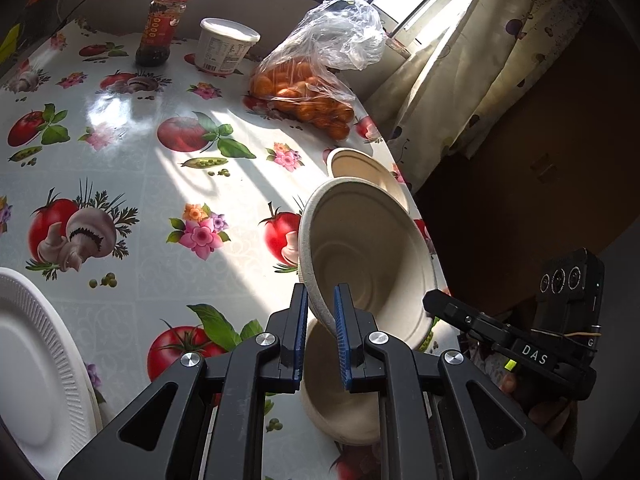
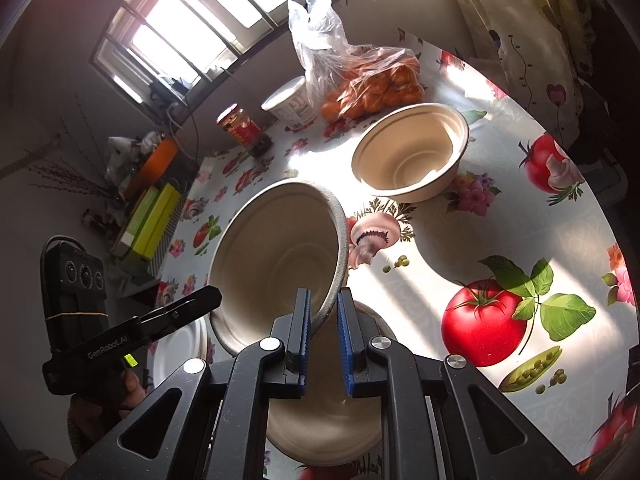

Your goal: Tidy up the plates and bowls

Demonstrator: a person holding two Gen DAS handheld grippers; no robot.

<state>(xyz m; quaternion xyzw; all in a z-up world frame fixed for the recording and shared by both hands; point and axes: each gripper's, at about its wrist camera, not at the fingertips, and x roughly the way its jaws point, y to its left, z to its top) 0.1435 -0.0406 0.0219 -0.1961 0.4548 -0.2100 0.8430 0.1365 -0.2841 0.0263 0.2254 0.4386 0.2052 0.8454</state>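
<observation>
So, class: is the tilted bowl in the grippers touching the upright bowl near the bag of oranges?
Apart. The right wrist view shows a strip of sunlit tablecloth between the tilted bowl and the upright bowl.

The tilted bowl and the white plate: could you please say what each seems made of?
The tilted bowl: probably moulded paper pulp, matte beige, with a grainy rim and pressed rings. The white plate: likely foam or plastic, smooth, faintly glossy, with a finely ribbed rim.

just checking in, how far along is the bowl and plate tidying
Early. Nothing looks stacked yet. Each gripper, left and right, pinches the rim of a tilted bowl. Another bowl and a white plate sit separately on the table.
</observation>
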